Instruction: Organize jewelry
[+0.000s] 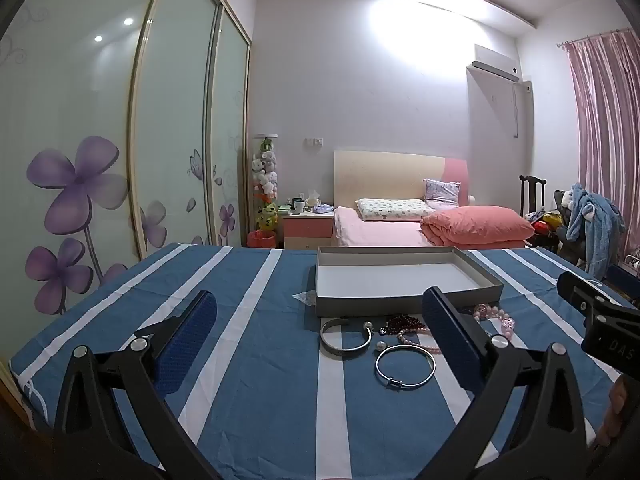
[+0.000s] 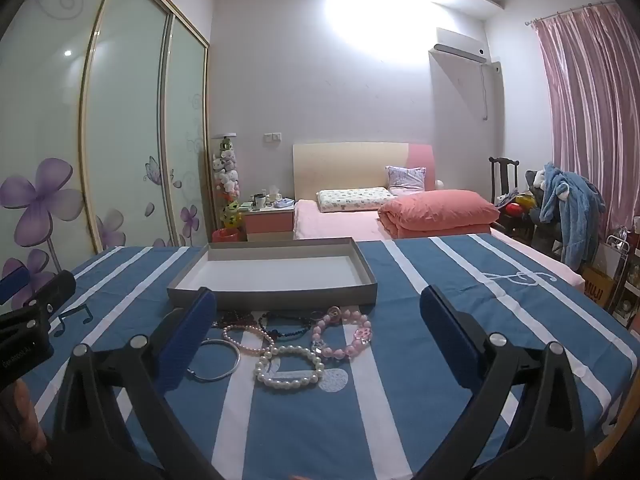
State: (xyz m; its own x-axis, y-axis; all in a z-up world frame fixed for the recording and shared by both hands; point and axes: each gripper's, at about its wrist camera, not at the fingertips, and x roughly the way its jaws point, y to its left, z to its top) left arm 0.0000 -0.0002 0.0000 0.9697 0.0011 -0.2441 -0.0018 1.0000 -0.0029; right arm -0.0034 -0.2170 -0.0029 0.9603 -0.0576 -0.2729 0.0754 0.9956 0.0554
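Note:
A shallow grey box [image 1: 400, 302] with a white floor lies open and empty on the striped table. In front of it lie a wide silver cuff [image 1: 346, 350], a thin silver bangle [image 1: 396, 383], dark red beads [image 1: 404, 324] and a pink bead bracelet [image 1: 494, 314]. My left gripper [image 1: 320, 296] hovers open above them, nothing between its fingers. In the right wrist view the box [image 2: 272, 298] sits behind a white pearl bracelet [image 2: 288, 381], a chunky pink bracelet [image 2: 362, 334], a small pink strand [image 2: 246, 338] and the bangle [image 2: 238, 358]. My right gripper [image 2: 318, 294] is open and holds nothing.
A blue cloth with white stripes [image 1: 248, 360] covers the table. A small clear bag [image 1: 304, 296] lies left of the box. Beyond the table stand a bed [image 1: 380, 232], a nightstand [image 1: 308, 228], sliding wardrobe doors [image 1: 172, 140] and a chair draped with blue clothes [image 1: 592, 220].

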